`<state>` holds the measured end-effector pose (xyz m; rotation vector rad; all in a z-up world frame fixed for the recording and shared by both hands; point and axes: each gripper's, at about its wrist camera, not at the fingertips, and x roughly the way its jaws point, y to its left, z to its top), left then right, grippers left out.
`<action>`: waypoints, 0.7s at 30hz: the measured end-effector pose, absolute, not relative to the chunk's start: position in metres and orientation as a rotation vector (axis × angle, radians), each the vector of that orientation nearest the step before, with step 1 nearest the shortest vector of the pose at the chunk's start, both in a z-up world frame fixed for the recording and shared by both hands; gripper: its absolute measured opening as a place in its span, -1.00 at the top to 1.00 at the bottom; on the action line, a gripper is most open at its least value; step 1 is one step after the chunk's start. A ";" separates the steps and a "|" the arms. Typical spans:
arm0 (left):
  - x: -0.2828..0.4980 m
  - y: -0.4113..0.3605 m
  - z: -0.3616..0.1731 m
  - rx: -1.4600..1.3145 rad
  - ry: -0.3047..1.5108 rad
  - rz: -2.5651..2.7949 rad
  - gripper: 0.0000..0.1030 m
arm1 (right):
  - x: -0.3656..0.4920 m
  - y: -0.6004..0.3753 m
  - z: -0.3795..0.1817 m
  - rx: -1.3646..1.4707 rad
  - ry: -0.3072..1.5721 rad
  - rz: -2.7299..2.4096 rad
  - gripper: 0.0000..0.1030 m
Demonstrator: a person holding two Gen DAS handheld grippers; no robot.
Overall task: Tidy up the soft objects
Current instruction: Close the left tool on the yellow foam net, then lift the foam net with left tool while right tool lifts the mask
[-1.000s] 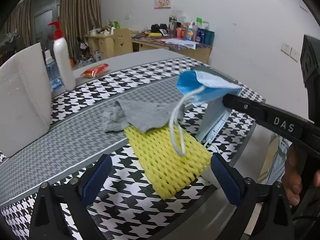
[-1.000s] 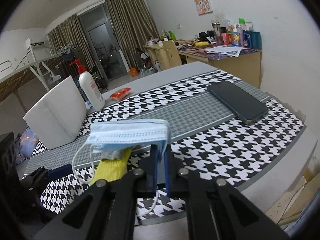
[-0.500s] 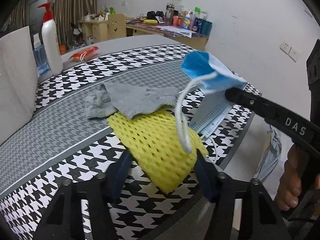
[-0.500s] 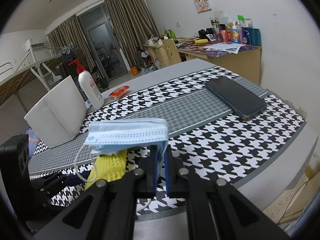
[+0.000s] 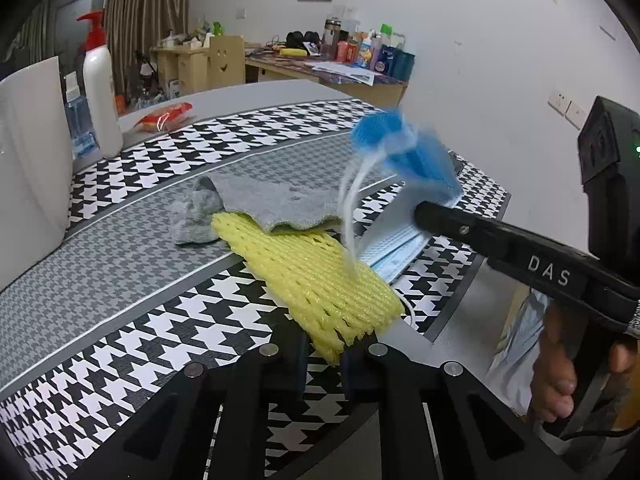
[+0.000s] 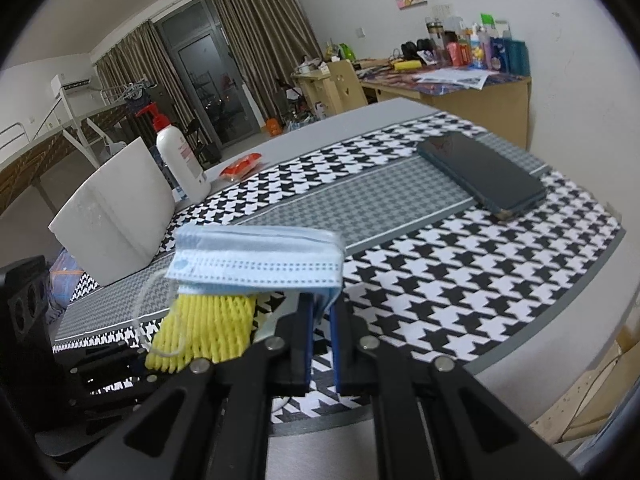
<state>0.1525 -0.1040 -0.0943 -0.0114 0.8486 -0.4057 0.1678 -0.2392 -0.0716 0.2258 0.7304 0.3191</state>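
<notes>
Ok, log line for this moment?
left gripper: just closed on yellow foam net | right gripper: holds face mask, jaws just easing open

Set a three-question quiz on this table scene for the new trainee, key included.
1. Short answer: which gripper holds the blue face mask up off the table?
2. Multiple choice: the left gripper has its jaws shut on: A the grey sock; B the yellow foam net; C the face mask.
3. True or false: the grey sock lies underneath the yellow foam net.

Key
1. The right gripper; its jaws have just been opening a little, with the mask between them.
2. B; those jaws have just been closing, and the net's near end is between them.
3. False: the sock overlaps the net's far end from above.
</notes>
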 end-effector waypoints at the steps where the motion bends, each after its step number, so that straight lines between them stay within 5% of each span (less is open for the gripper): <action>1: 0.152 -0.103 -0.094 -0.013 0.846 -0.406 0.79 | 0.168 -0.239 -0.073 0.234 0.731 0.330 0.48; 2: 0.151 -0.102 -0.093 -0.017 0.842 -0.408 0.80 | 0.169 -0.238 -0.073 0.237 0.734 0.337 0.30; 6: 0.149 -0.098 -0.088 -0.019 0.825 -0.407 0.85 | 0.171 -0.232 -0.075 0.239 0.731 0.336 0.29; 8: 0.147 -0.097 -0.086 -0.015 0.814 -0.400 0.86 | 0.174 -0.232 -0.077 0.249 0.740 0.331 0.78; 12: 0.142 -0.090 -0.082 -0.015 0.795 -0.386 0.87 | 0.181 -0.238 -0.086 0.279 0.782 0.289 0.89; 19: 0.137 -0.081 -0.073 -0.006 0.762 -0.362 0.88 | 0.175 -0.244 -0.080 0.271 0.755 0.264 0.89; 21: 0.136 -0.079 -0.073 -0.008 0.762 -0.365 0.88 | 0.176 -0.241 -0.079 0.275 0.763 0.261 0.74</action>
